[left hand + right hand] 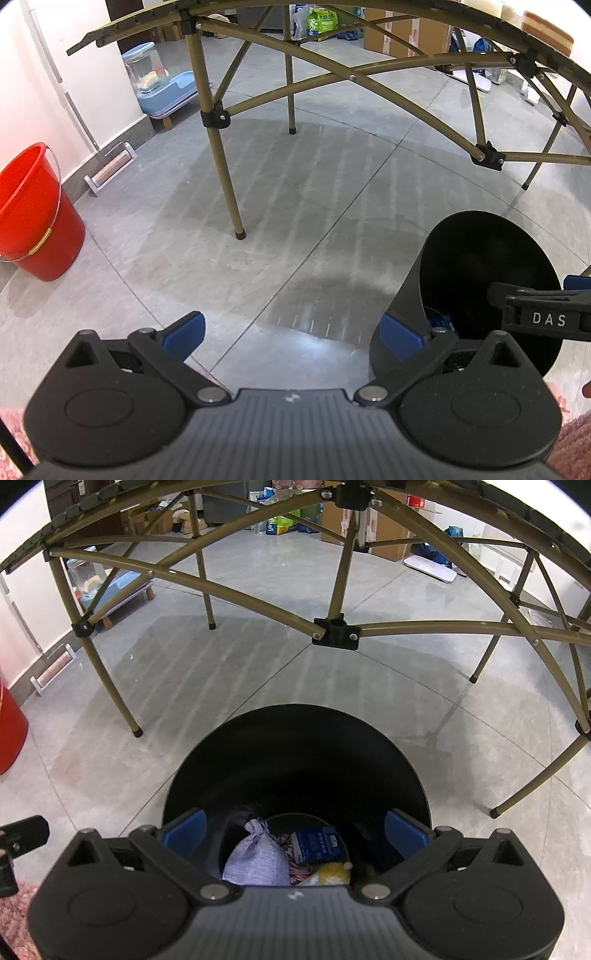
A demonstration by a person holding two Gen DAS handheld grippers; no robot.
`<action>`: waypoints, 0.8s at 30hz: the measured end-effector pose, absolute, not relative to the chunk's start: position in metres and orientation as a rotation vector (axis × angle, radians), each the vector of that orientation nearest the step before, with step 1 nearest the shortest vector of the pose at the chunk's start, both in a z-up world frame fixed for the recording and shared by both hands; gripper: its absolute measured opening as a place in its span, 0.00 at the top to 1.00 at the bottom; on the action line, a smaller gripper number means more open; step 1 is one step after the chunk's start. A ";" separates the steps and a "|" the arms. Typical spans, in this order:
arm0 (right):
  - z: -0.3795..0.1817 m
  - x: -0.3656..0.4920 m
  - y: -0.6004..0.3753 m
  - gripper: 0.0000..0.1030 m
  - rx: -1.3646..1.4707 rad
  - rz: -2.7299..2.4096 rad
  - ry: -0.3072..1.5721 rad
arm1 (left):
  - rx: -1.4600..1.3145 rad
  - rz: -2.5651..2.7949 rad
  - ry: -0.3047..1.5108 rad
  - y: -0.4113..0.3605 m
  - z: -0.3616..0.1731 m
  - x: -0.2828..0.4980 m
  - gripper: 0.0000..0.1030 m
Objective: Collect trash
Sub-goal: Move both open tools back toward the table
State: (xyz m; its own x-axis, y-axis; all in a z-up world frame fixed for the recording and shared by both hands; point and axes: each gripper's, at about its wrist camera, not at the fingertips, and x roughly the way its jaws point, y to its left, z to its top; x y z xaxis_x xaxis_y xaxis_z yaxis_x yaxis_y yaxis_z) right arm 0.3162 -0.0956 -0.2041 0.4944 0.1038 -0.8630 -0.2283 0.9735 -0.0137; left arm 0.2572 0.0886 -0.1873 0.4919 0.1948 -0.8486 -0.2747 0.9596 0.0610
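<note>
Left wrist view: left gripper (pixel 291 334) jaws spread, nothing between them, over bare floor; black trash bin (pixel 476 258) at 4 o'clock.

Right wrist view: right gripper (pixel 295 832) jaws released wide, empty, over the bin mouth. Inside lie a lavender pouch (pixel 256 856), blue packet (pixel 318 843) and yellow scrap (pixel 330 873).

Risk: lowering the spread right fingers could knock the rim and tip the bin.

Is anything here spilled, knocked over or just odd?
Nothing stands out. The black bin stands upright on the grey floor, with a lilac pouch, a blue packet and something yellow inside it. No litter shows on the floor near it, and the red bucket is upright too.
</note>
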 end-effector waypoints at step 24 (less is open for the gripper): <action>-0.155 0.289 -0.137 0.00 -0.086 0.197 0.895 | -0.100 0.248 0.871 0.063 -0.154 0.253 0.00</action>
